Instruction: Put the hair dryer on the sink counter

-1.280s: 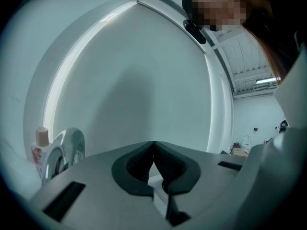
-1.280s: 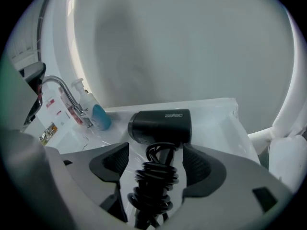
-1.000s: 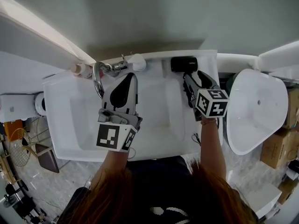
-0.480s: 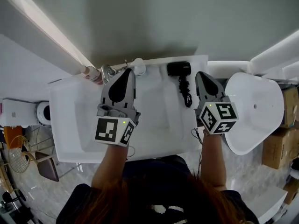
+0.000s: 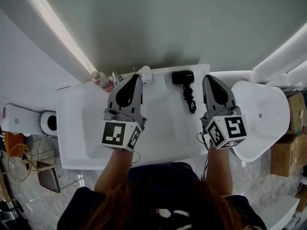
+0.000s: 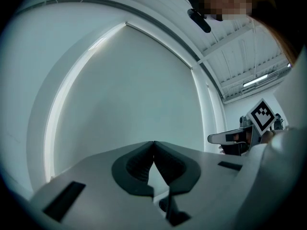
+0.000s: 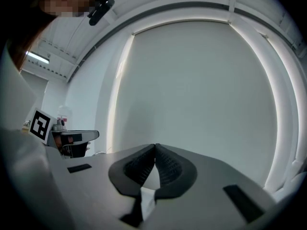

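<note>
The black hair dryer [image 5: 183, 77] lies on the white sink counter [image 5: 158, 143] at its back right, its coiled black cord [image 5: 189, 97] trailing toward me. My right gripper [image 5: 209, 78] is shut and empty, raised just right of the dryer and apart from it. My left gripper [image 5: 135, 77] is also shut and empty, held over the back of the basin. In both gripper views the jaws [image 6: 153, 143] [image 7: 155, 146] meet at the tips, pointed up at the pale wall, and neither shows the dryer.
A faucet [image 5: 116, 76] and a small bottle [image 5: 99, 77] stand at the counter's back left, a white round object [image 5: 145, 72] beside them. A white bathtub [image 5: 266, 119] lies to the right, cardboard boxes [image 5: 288, 152] beyond it. A toilet [image 5: 29, 121] is at left.
My right gripper has let go of the hair dryer, shut, and drawn back to its right. Both grippers have tilted upward toward the wall. The dryer stays on the counter.
</note>
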`<state>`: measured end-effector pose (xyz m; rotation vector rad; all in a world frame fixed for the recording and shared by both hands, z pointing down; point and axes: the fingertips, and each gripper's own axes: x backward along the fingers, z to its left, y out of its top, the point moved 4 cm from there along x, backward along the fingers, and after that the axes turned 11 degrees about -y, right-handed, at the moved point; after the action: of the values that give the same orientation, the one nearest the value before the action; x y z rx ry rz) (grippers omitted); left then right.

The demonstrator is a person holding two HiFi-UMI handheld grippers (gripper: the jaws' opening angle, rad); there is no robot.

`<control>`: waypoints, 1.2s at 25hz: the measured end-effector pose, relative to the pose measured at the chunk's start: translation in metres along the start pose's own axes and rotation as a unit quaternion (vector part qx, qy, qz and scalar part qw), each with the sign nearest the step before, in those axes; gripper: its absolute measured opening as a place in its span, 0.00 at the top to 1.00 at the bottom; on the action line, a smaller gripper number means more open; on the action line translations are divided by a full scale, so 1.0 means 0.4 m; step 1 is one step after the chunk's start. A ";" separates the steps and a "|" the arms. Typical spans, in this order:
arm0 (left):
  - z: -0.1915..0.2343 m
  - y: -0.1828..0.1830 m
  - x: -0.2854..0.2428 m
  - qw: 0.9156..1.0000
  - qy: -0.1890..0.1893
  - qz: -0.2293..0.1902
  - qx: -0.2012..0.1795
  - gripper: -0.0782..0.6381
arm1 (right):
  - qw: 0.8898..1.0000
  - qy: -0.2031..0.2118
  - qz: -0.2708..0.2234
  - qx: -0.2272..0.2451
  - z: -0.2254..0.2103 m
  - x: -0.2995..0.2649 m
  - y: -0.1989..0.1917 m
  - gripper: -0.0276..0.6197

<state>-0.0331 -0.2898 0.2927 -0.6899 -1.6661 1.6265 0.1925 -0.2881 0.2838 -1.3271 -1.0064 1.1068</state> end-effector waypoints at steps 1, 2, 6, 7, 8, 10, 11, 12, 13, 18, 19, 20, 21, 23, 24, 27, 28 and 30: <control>-0.002 0.006 0.006 1.000 0.000 -0.001 0.000 0.87 | 1.000 -0.004 -0.007 -0.001 -0.001 0.010 0.010 0.93; -0.005 0.012 0.011 1.000 0.000 -0.002 -0.001 0.87 | 1.000 -0.007 -0.014 -0.002 -0.003 0.019 0.019 0.93; -0.011 0.027 0.028 1.000 0.000 -0.003 -0.012 0.87 | 0.999 -0.017 -0.032 0.008 0.003 0.041 0.039 0.93; -0.015 0.031 0.032 1.000 0.002 -0.001 -0.022 0.87 | 0.999 -0.016 -0.033 0.013 0.009 0.043 0.040 0.93; -0.020 0.036 0.036 0.999 0.003 0.001 -0.034 0.87 | 0.999 -0.015 -0.034 0.016 0.015 0.046 0.041 0.93; -0.032 0.047 0.042 0.999 0.001 0.000 -0.047 0.87 | 0.999 -0.012 -0.038 0.018 0.025 0.055 0.045 0.93; -0.036 0.051 0.045 0.999 -0.001 -0.001 -0.046 0.87 | 0.999 -0.012 -0.041 0.016 0.028 0.059 0.048 0.93; -0.037 0.053 0.047 0.999 -0.003 -0.004 -0.042 0.87 | 0.999 -0.011 -0.044 0.014 0.031 0.063 0.051 0.93; -0.037 0.055 0.049 0.999 -0.004 -0.005 -0.038 0.87 | 0.999 -0.011 -0.047 0.013 0.033 0.066 0.054 0.93; -0.023 0.046 0.057 1.000 -0.005 -0.011 -0.005 0.87 | 0.998 -0.013 -0.054 0.008 0.039 0.073 0.066 0.93; -0.020 0.043 0.058 1.000 -0.004 -0.011 -0.002 0.87 | 0.998 -0.013 -0.055 0.007 0.039 0.074 0.067 0.93; -0.019 0.042 0.060 1.000 -0.003 -0.010 -0.001 0.87 | 0.998 -0.012 -0.055 0.005 0.040 0.076 0.067 0.93; -0.020 0.042 0.063 1.000 -0.003 -0.009 -0.001 0.87 | 0.998 -0.012 -0.054 0.003 0.041 0.079 0.067 0.93; -0.022 0.042 0.066 1.000 -0.005 -0.009 -0.001 0.87 | 0.999 -0.012 -0.053 0.003 0.042 0.084 0.066 0.93; -0.023 0.042 0.067 1.000 -0.006 -0.009 -0.001 0.87 | 0.999 -0.012 -0.052 0.004 0.043 0.086 0.065 0.93; -0.028 0.043 0.068 1.000 -0.009 -0.009 -0.002 0.87 | 0.999 -0.012 -0.052 0.004 0.044 0.093 0.064 0.93; -0.030 0.043 0.068 1.000 -0.010 -0.009 -0.002 0.87 | 0.999 -0.013 -0.051 0.004 0.044 0.095 0.064 0.93; -0.033 0.042 0.068 1.000 -0.011 -0.008 -0.003 0.87 | 0.999 -0.016 -0.048 0.003 0.042 0.100 0.062 0.93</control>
<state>-0.0411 -0.2589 0.2786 -0.6616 -1.6890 1.6248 0.1837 -0.2472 0.2569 -1.2469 -1.0799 1.0604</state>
